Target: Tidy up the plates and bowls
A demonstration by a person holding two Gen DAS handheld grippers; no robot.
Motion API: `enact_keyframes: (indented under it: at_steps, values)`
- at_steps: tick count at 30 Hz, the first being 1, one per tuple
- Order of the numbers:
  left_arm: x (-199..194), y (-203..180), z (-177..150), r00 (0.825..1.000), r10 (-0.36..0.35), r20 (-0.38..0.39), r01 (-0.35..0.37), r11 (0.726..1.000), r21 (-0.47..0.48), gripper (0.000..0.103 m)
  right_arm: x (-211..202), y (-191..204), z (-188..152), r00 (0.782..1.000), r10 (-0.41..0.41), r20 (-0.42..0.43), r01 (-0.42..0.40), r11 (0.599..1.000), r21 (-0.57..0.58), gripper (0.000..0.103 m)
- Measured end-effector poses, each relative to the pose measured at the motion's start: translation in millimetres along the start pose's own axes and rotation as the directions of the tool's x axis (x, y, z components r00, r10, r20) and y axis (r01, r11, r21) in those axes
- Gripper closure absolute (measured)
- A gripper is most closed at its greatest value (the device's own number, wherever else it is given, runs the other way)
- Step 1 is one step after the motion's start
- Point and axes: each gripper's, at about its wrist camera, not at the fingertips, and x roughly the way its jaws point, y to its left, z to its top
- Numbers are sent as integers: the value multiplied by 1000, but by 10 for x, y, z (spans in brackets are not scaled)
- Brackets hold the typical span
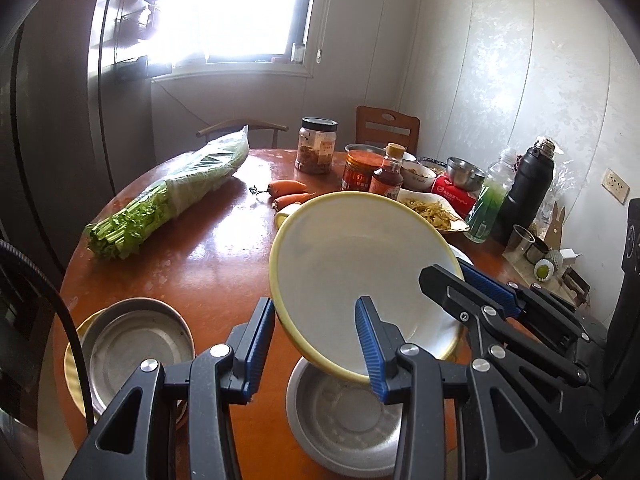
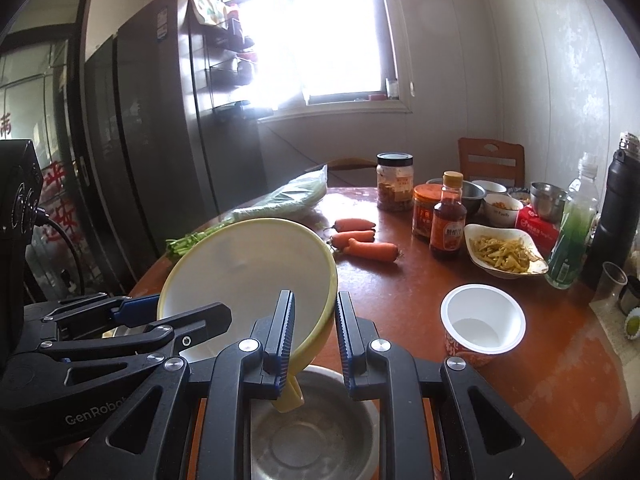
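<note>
A yellow bowl (image 1: pixel 352 264) with a white inside hangs tilted above the table, with both grippers on it. My left gripper (image 1: pixel 314 304) is shut on its near left rim, one finger inside and one outside. From the right, my right gripper (image 2: pixel 315 296) is shut on the rim of the yellow bowl (image 2: pixel 248 268), one pad against the white inside. Each gripper shows in the other's view, the right gripper (image 1: pixel 444 272) and the left gripper (image 2: pixel 188 308). Directly under the bowl a metal dish (image 1: pixel 344 420) lies on the table. Left of it, a metal plate (image 1: pixel 136 344) rests on a yellow plate (image 1: pixel 74 364).
The round brown table (image 1: pixel 208 248) holds bagged celery (image 1: pixel 172 196), carrots (image 2: pixel 360 244), jars, a sauce bottle (image 2: pixel 448 216), a white dish of food (image 2: pixel 504 256), and a paper cup (image 2: pixel 484 316) close to my right gripper. A fridge (image 2: pixel 152 140) stands on the left.
</note>
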Motion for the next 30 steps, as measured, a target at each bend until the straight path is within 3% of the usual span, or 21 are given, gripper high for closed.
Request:
enact_keyframes:
  at_steps: [14, 30]
  values:
    - [-75, -14, -147, 1000, 2, -4, -2, 1000, 8, 62, -72, 6, -143, 1000, 2, -20, -2, 1000, 8, 81]
    - [126, -55, -383, 998, -1, -58, 3, 1000, 24, 62, 1, -91, -407, 997, 12, -71, -9, 999, 45, 81]
